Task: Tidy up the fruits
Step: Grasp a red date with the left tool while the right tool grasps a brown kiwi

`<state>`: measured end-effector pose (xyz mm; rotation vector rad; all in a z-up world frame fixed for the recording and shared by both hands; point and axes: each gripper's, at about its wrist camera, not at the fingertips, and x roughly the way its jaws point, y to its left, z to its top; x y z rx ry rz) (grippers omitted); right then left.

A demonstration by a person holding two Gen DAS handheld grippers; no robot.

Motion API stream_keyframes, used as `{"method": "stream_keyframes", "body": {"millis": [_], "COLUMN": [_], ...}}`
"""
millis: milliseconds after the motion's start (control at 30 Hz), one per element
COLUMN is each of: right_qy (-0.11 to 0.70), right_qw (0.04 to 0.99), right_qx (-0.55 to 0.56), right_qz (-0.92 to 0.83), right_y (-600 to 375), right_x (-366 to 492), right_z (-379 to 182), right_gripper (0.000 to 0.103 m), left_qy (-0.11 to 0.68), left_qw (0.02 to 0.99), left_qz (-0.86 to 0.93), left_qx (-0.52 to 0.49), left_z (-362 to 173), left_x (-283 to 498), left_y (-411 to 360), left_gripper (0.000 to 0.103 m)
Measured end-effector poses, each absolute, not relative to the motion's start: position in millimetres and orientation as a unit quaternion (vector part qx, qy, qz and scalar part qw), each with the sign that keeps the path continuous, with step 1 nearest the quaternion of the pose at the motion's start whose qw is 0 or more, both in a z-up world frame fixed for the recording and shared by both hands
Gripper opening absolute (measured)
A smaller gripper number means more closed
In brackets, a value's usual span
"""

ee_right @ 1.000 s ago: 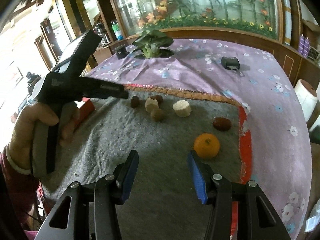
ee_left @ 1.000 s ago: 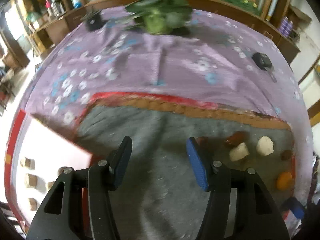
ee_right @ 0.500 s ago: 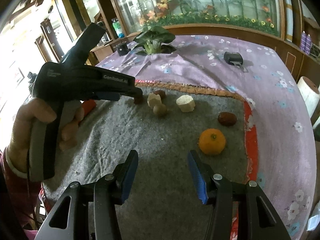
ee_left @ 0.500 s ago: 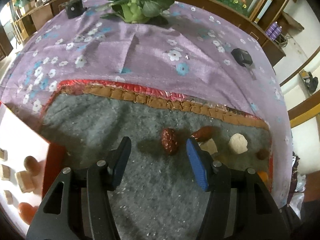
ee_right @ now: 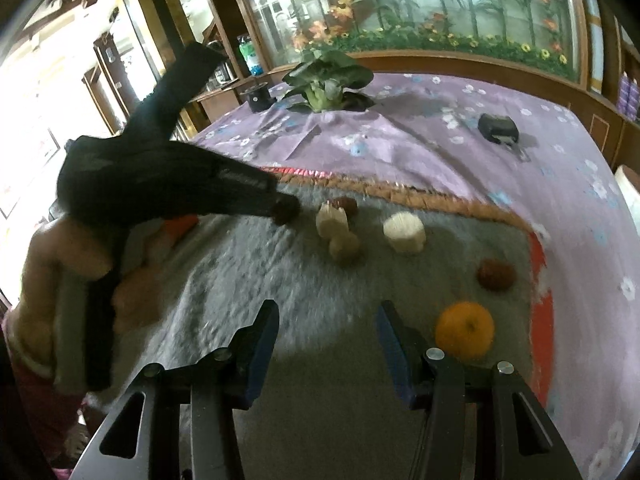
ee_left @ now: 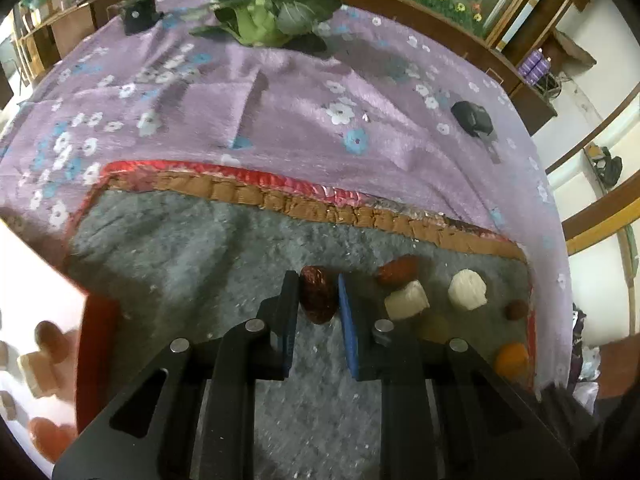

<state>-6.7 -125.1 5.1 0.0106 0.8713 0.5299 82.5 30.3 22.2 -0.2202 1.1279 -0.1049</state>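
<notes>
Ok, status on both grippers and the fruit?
Left gripper closing on red date. Right gripper closing, nothing between fingers, orange beside it. Nothing in the way.

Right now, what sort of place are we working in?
Probably a home living or dining room: a table under a purple floral cloth, wooden cabinets with bottles behind, and a glass panel painted with flowers.

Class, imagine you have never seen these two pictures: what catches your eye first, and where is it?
The left gripper, its jaws closing around a dark red date on the grey mat. Then the bright orange near the mat's red edge, just right of the empty right gripper, and the leafy greens on the purple cloth behind.
</notes>
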Motion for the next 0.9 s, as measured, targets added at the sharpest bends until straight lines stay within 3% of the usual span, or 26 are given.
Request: {"method": "stream_keyframes", "body": {"millis": [233, 367, 900], "right_qy": [0.425, 0.424, 0.395], "right_qw": [0.872, 0.873, 0.886], "right_qx": [-0.009, -0.024, 0.006], "right_qz": [0.241, 0.240, 0.243], "right_y": [-111, -103, -112], "right_x": [30, 46, -29], "right_z": [-7, -13, 15], "right_gripper": [0.039, 0.022, 0.022], "left_qy": [0.518, 0.509, 0.475], "left_qw": [0.849, 0.857, 0.879], "left_qz": [-0.047, -0.038, -0.016], "left_qx": [-0.093, -0.073, -0.039], "left_z": [31, 31, 47], "left_x": [60, 50, -3], "left_y": [36, 34, 44], "left_gripper": [0.018, 0.018, 0.018]}}
